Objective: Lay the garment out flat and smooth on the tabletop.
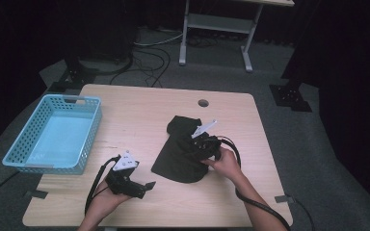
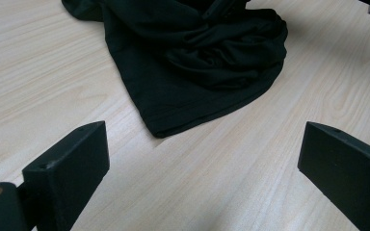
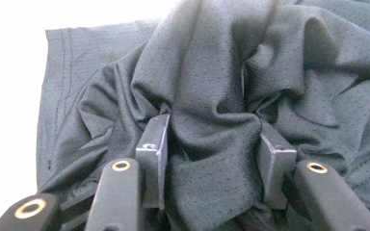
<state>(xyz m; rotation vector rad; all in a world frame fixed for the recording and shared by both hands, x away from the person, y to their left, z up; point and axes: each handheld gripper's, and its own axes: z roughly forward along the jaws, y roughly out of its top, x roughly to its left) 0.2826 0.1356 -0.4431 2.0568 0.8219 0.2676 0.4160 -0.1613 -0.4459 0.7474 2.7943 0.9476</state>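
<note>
Dark curtains and shadow swallow the room's edges in the high view, so little reads there beyond a grey carpet, some cables and the legs of a white desk [image 1: 221, 29] at the top of the frame. Folds of the black garment [image 1: 185, 149] blend together at the centre of the frame, and the right gripper [image 1: 206, 143] on top of it is hard to separate from the cloth. In the right gripper view its tips are buried in the fabric [image 3: 212, 120]: a ridge of cloth is bunched between the jaws, which stand part-way closed with the pads pressing into it on both sides. The left gripper [image 1: 134, 185] sits at the lower left of the garment, apart from it, its jaws spread wide over bare wood in the left gripper view, with the garment's hem [image 2: 173, 120] lying just beyond them. A light wooden table [image 1: 139, 110] carries everything, and a blue basket [image 1: 53, 132] stands at its left edge.
</note>
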